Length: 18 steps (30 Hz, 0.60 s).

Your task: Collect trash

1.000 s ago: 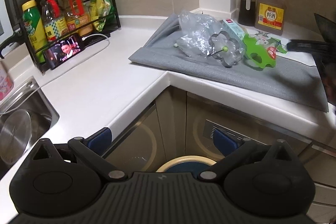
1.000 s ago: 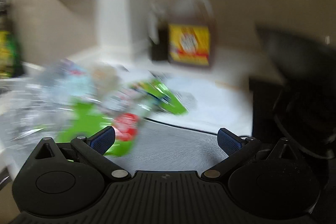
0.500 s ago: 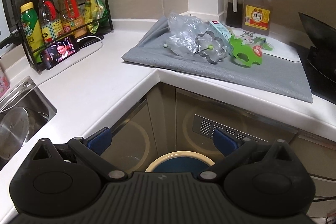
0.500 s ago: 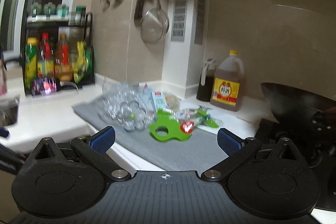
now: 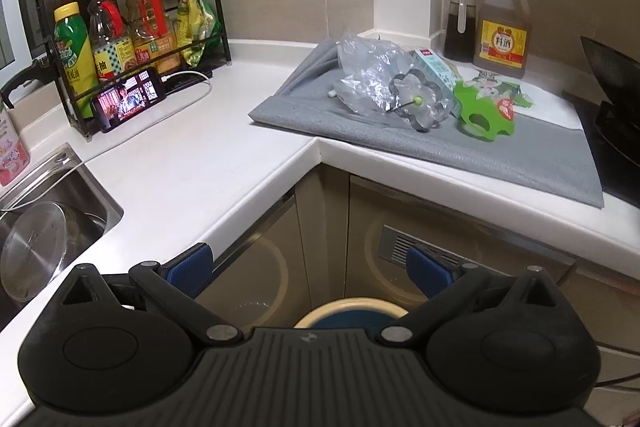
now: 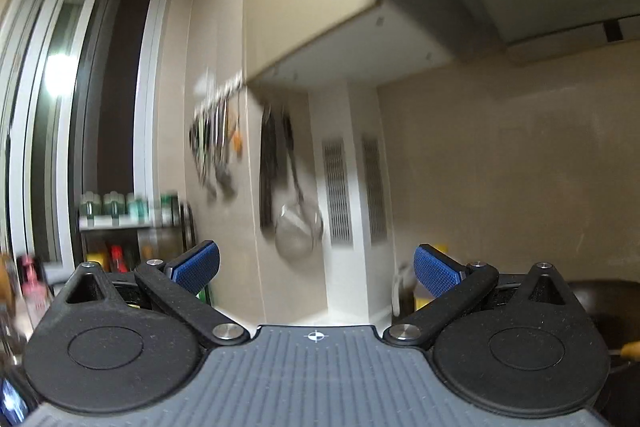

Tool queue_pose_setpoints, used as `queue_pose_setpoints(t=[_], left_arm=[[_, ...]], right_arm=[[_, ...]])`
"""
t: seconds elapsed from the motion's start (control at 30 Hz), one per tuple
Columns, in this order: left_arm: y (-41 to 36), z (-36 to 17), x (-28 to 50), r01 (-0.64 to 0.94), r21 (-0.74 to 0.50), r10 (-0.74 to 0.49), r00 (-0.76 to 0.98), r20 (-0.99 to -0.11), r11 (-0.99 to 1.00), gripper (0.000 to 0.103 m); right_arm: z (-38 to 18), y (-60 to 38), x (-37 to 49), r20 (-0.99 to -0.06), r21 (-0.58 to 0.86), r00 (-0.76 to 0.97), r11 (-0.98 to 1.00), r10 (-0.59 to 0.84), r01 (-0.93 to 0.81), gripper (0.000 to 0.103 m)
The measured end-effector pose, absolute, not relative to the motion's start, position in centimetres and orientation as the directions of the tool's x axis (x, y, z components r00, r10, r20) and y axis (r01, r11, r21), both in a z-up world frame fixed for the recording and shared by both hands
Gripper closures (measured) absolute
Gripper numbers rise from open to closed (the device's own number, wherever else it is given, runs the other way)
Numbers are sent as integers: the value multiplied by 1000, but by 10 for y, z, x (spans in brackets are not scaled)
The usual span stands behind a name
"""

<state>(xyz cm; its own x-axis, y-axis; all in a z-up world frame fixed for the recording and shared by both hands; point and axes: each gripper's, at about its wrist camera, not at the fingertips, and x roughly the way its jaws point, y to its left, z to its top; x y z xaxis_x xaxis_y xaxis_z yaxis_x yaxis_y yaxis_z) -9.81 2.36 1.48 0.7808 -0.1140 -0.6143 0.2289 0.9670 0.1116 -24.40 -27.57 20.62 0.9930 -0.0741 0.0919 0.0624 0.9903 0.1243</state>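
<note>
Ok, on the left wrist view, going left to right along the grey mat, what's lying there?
Crumpled clear plastic bag → flower-shaped metal ring mould → green die-cut packaging card. A small teal carton lies behind these, overlapping them, so I leave it out. Everything rests on the grey mat.

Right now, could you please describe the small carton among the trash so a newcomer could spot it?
Find the grey mat on the counter beside the stove. In the trash pile there, the small carton lies between crumpled clear plastic and green packaging; it alone is box-shaped, pale teal.
</note>
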Motion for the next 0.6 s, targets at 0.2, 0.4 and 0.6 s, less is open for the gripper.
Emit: queue_pose_setpoints(t=[0.2,0.4,0.6], left_arm=[[22,14,-97,232,125,-107,779,-617,965,0],[24,10,-91,223,142,-85,771,-632,964,0],[28,7,-81,205,134,-71,759,-648,970,0]], right_arm=[[154,-280,-214,-79,175,995,981,-69,82,0],[103,-262,-191,-151,144,983,981,-108,130,0],[106,-261,-207,32,138,996,988,-79,74,0]])
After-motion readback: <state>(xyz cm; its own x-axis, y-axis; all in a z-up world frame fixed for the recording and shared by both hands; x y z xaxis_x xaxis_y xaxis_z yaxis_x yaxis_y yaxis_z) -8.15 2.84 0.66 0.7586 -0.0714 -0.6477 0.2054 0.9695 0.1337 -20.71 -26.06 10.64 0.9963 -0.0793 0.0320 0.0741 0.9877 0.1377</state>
